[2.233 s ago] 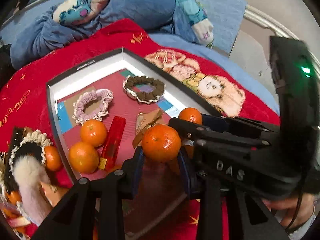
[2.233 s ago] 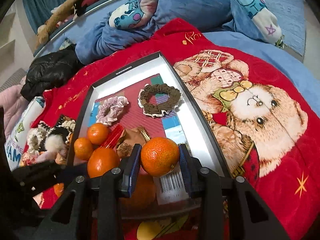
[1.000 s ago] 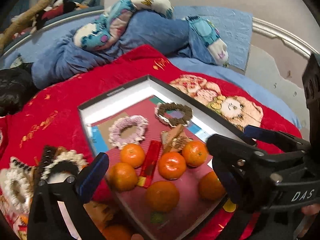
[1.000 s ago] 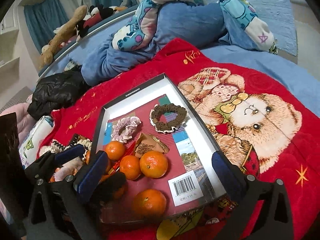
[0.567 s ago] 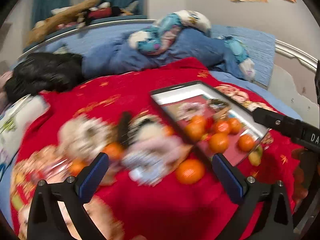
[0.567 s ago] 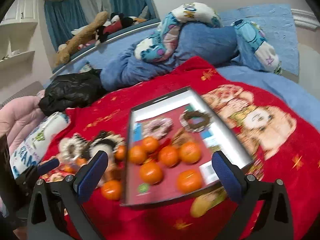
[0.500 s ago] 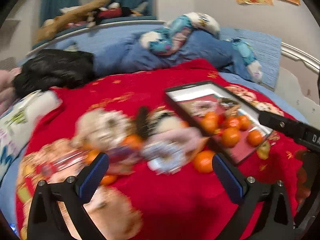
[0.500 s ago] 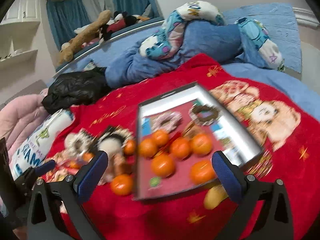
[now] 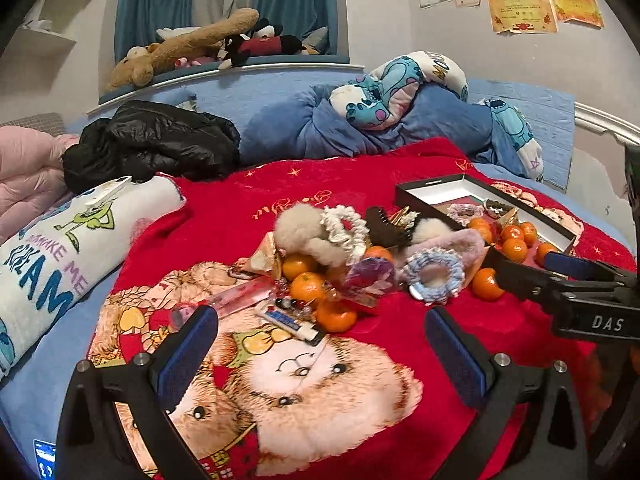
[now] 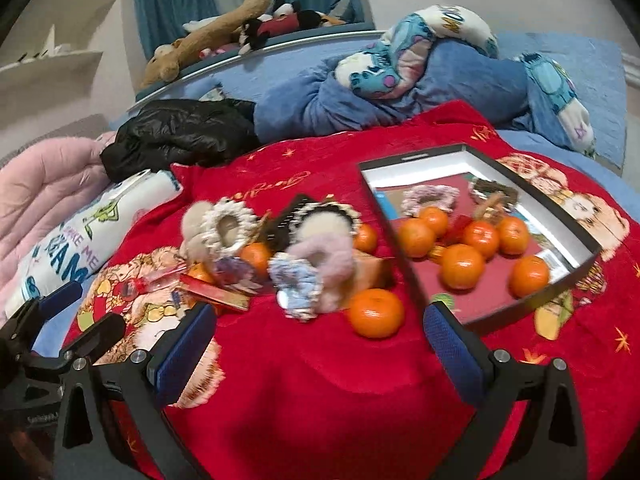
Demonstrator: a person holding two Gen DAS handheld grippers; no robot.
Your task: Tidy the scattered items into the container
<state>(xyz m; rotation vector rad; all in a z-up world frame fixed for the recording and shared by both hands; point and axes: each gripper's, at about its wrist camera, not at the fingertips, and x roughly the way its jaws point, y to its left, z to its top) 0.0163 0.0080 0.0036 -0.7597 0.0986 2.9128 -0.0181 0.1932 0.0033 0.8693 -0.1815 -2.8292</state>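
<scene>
A black box with a white rim [image 10: 560, 212] lies on the red blanket and holds several mandarins [image 10: 460, 266] and two scrunchies. It also shows in the left wrist view [image 9: 432, 190] at the right. A pile of scattered scrunchies [image 10: 312, 256], mandarins [image 9: 306, 288] and small items lies left of the box. One mandarin [image 10: 375, 313] sits alone near the box's front corner. My left gripper [image 9: 320, 354] is open and empty, in front of the pile. My right gripper [image 10: 320, 346] is open and empty, just before the lone mandarin.
A black jacket [image 9: 152, 144], a pink quilt [image 10: 44, 192] and a printed white pillow [image 9: 52, 248] lie at the left. A blue blanket with a plush toy [image 9: 392, 92] lies behind the box. A phone [image 9: 44, 458] lies at the lower left.
Both grippers let go of their mandarins into the box, opened, and pulled back and to the left. The scattered pile now sits in front of them.
</scene>
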